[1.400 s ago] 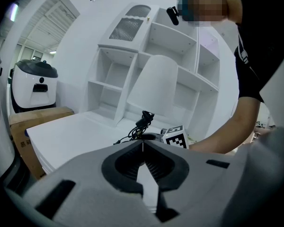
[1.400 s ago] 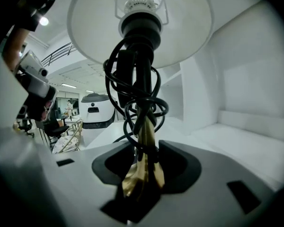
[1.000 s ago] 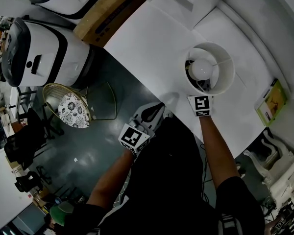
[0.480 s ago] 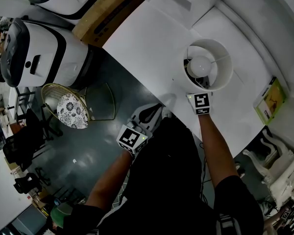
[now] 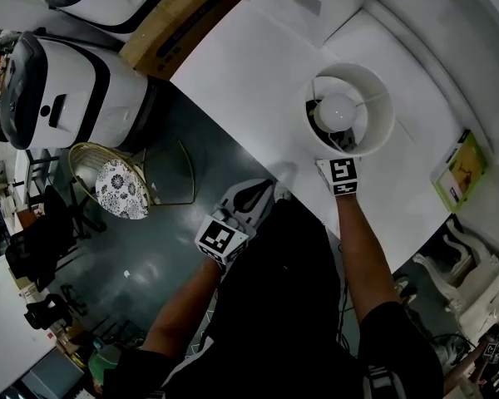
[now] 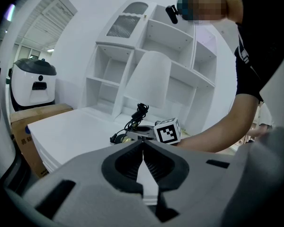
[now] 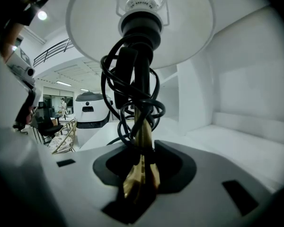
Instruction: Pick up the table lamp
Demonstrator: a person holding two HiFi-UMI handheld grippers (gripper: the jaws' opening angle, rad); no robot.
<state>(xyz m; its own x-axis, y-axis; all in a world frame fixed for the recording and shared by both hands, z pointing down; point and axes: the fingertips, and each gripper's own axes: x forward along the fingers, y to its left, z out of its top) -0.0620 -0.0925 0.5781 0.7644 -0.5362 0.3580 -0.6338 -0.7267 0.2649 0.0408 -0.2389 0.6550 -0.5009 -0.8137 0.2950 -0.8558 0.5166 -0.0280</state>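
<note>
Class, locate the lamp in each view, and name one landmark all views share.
Head view: lamp upper right, shade seen from above.
Left gripper view: lamp at centre.
Right gripper view: lamp centre, stem in right gripper.
Shared landmark: white machine.

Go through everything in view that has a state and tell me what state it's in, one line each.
table lamp: upright, held by its stem; cannot tell whether it is off the table.
cord: coiled round the stem.
right gripper: shut on the table lamp's stem.
left gripper: shut, empty.
</note>
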